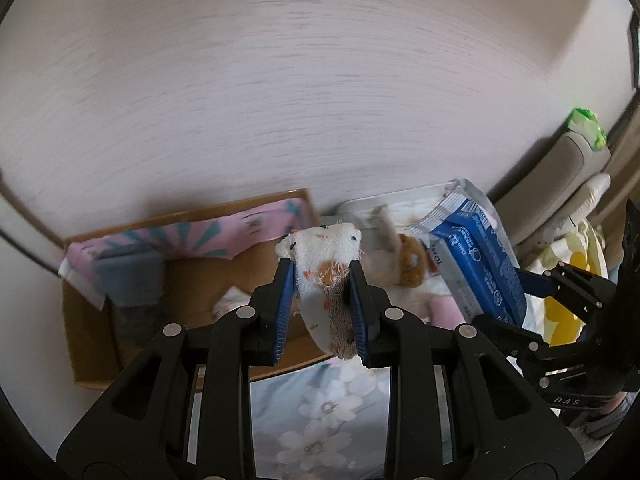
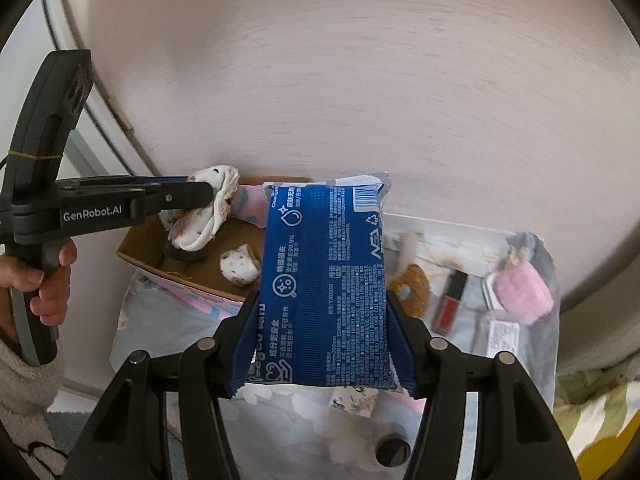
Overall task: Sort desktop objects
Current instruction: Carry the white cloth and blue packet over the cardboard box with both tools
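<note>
The left tool point(image 1: 322, 300) is closed narrowly on a white sock with brown patches point(image 1: 326, 276), its blue pads point(image 1: 285, 304) pressing the fabric from both sides. From the right wrist view, that sock point(image 2: 208, 208) hangs off the tool's tips above the cardboard box point(image 2: 200, 276), clear of the box floor. In the box lie a pink patterned cloth point(image 1: 192, 236) along the far wall, a grey folded item point(image 1: 130, 276) at the left end, and a small rolled white sock point(image 2: 240, 266) near the right.

The right tool point(image 2: 320, 312) is spread wider and grips a blue wet-wipes pack point(image 2: 326, 280) across its width, holding it up in the air. Beneath and beyond the pack sits a white tray point(image 2: 460, 230) holding a brown plush piece point(image 2: 416, 288), a red lip gloss point(image 2: 452, 300) and a pink knitted item in a clear bag point(image 2: 520, 294).
</note>
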Demonstrator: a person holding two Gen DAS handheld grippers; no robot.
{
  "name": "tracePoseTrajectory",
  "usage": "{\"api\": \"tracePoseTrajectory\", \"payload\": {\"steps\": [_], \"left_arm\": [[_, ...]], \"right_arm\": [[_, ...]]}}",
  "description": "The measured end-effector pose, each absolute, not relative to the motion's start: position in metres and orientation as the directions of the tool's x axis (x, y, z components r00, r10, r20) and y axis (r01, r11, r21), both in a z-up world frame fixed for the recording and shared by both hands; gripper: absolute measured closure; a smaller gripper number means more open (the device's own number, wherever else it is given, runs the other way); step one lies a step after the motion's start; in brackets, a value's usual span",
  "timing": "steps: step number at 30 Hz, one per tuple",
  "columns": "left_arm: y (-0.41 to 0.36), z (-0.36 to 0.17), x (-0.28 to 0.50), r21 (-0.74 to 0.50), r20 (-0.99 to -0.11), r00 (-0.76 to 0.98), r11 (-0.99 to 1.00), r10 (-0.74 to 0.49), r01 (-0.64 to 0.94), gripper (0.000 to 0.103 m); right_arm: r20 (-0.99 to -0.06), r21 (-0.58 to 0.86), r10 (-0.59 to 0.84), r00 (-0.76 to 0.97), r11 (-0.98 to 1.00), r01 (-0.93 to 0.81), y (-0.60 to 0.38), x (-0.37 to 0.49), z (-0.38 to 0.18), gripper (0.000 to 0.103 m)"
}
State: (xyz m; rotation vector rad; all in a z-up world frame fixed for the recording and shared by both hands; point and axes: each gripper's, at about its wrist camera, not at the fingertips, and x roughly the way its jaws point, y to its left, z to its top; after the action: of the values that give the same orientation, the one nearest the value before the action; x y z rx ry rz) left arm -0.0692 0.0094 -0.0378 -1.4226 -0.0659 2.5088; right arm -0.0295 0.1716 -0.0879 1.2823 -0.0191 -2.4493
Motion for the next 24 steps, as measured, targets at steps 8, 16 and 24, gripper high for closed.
{"api": "tracePoseTrajectory", "payload": {"steps": [8,16,24], "left_arm": [[-0.041,-0.046,-0.063,-0.178,-0.839,-0.504,-0.979,0.206,-0.103,0.079],[-0.085,-0.054,-0.059,-0.185,-0.842,-0.510,-0.982,0.175,-0.031,0.079],[-0.104,-0.060,-0.059,-0.201,-0.846,-0.503,-0.980,0.176,-0.005,0.079]], "right_arm": [[-0.794,0.145,-0.349,-0.498,-0.904,0.402,0.133,-0.047,-0.079,0.049],[-0.804,0.135,-0.372,-0.464,-0.874,0.467,0.096,-0.064,-0.080,0.049],[-0.816,0.122,-0.379,-0.437,-0.851,0.510,0.073,-0.068,-0.081,0.049]]}}
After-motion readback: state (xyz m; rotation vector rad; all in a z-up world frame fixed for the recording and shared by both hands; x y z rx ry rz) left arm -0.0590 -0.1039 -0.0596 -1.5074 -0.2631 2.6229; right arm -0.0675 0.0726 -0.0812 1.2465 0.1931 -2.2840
